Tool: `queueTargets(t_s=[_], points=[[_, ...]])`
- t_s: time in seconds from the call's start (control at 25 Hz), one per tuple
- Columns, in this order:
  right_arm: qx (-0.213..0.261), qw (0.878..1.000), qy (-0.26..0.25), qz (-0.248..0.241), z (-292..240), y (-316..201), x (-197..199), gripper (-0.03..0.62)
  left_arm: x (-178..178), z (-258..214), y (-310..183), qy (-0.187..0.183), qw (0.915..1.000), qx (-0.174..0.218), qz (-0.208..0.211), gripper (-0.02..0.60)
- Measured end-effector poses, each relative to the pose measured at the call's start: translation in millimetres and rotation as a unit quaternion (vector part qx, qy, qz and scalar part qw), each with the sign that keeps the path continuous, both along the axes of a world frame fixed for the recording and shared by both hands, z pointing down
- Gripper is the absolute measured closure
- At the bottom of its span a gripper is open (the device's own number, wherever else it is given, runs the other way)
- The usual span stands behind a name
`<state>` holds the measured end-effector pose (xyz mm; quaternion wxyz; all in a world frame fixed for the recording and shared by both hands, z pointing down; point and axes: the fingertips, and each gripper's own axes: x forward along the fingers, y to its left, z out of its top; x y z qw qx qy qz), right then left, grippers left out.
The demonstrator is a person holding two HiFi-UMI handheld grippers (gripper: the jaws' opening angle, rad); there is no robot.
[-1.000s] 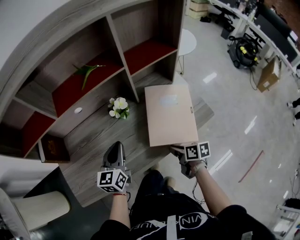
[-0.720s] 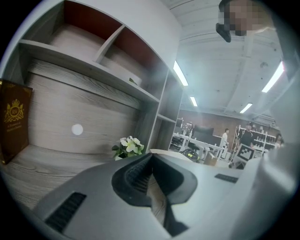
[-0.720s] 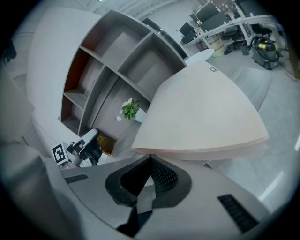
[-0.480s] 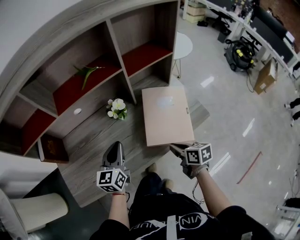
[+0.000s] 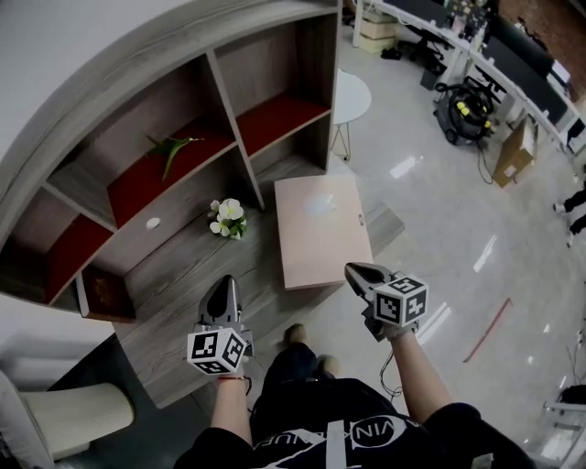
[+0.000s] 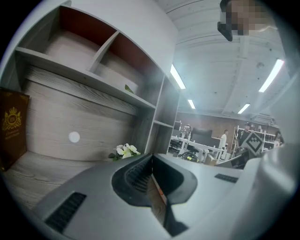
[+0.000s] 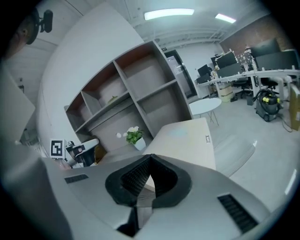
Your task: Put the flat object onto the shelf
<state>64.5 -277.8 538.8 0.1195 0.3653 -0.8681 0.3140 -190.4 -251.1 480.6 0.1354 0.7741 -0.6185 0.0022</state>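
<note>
A flat board (image 5: 322, 229) is lying on the shelf's (image 5: 174, 275) wide bottom ledge, beside white flowers (image 5: 227, 218). The right gripper (image 5: 359, 272), jaws together and empty, is hovering at the board's near right corner. The left gripper (image 5: 222, 293), also closed and empty, is hanging over the ledge.

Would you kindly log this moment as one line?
flat board lying on shelf | left gripper shut, empty | right gripper shut at board's near corner

Bright ceiling strip lights (image 7: 168, 14), glare on glossy floor (image 5: 430, 211), fisheye-warped edges
</note>
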Motion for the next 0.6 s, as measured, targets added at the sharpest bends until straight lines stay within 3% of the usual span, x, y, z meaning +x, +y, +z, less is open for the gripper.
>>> queueTargets(t_s=[0.6], points=[[0.128,0.991,-0.014,0.031,-69.0,-24.8,17.7,0.585,-5.4,-35.2,-11.0,-0.004,0.9994,0.035,-0.005,0.577]])
